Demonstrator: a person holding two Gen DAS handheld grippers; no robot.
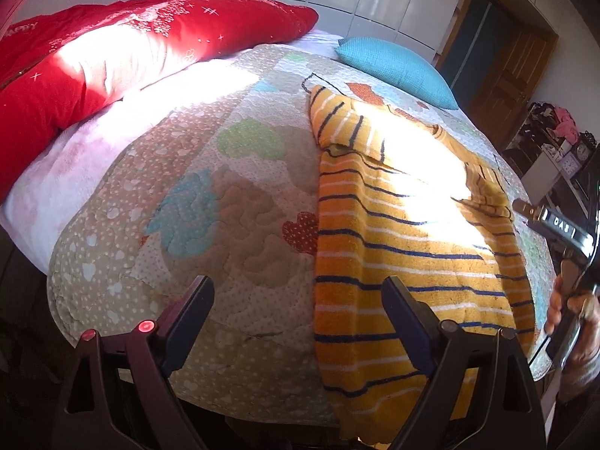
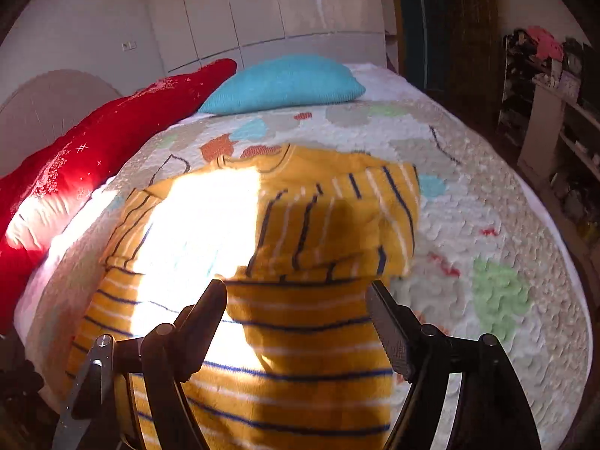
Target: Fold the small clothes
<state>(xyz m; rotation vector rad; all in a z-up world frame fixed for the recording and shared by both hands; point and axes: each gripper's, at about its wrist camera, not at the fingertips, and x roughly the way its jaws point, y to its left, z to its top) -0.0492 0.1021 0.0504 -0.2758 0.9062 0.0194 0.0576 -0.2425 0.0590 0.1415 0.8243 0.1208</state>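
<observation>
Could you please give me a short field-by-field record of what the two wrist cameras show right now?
setting: bed covered by a patterned quilt
garment: yellow striped top lying on the quilt, both sleeves folded in over the body
left gripper: open, empty, over the quilt beside the garment's edge
right gripper: open, empty, above the garment's body
other items: red pillow and blue pillow at the far end of the bed
lighting: strong sun patch across the garment

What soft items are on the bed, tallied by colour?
Red: 1, pillow
Blue: 1, cushion
Yellow striped: 1, top
Multicolour: 1, quilt
Total: 4
</observation>
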